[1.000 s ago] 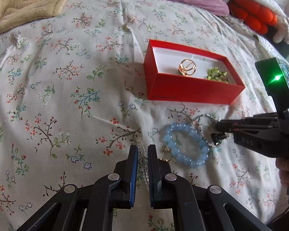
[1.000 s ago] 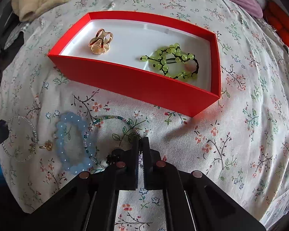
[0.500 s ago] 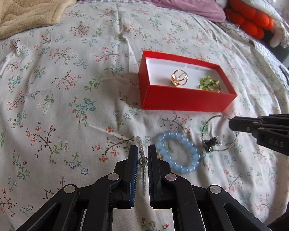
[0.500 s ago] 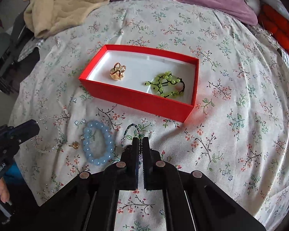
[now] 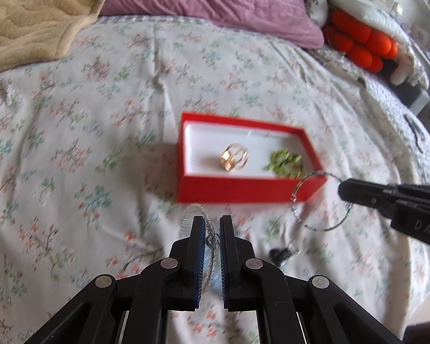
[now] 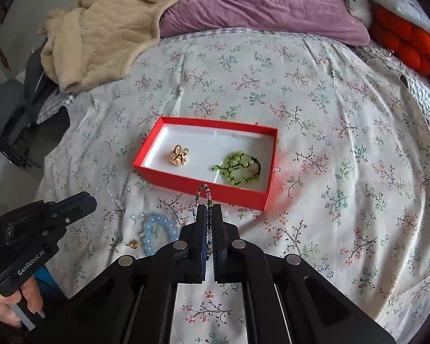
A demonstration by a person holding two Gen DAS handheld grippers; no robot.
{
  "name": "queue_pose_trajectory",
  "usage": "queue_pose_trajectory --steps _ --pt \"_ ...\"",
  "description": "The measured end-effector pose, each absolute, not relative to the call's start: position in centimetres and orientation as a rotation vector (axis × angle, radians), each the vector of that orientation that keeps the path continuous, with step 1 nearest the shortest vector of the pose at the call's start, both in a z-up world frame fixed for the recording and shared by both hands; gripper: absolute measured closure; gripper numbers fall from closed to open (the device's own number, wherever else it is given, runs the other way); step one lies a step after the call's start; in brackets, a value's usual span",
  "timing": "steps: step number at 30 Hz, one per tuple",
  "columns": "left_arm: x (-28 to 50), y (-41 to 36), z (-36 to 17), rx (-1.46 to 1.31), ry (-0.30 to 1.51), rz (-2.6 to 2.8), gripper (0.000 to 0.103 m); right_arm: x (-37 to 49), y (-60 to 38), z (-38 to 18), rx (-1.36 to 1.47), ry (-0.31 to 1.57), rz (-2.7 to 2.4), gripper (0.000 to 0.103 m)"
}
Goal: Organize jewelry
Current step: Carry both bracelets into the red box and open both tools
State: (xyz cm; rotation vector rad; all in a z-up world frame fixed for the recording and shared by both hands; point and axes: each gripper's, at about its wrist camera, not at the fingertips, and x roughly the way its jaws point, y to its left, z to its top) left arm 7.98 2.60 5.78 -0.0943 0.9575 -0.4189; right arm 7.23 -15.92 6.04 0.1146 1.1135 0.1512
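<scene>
A red box with a white lining lies on the floral bedspread and holds a gold ring and a green bead bracelet. My left gripper is shut on a clear bead bracelet, lifted in front of the box. My right gripper is shut on a thin multicoloured bead bracelet, lifted near the box's front right corner. A pale blue bead bracelet and a small gold charm lie on the bedspread.
A purple pillow and a beige blanket lie at the head of the bed. Orange cushions sit at the back right. The bed's left edge drops to dark furniture.
Both grippers have risen off the bedspread, each lifting its bracelet clear. The blue bracelet stays on the bed. The views have pulled back from the box.
</scene>
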Motion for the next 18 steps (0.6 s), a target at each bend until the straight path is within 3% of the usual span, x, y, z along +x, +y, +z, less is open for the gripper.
queue_pose_trajectory --steps 18 --pt "14.0 -3.0 7.2 -0.304 0.921 -0.522 0.099 11.3 -19.5 5.8 0.256 1.059 0.071 0.100"
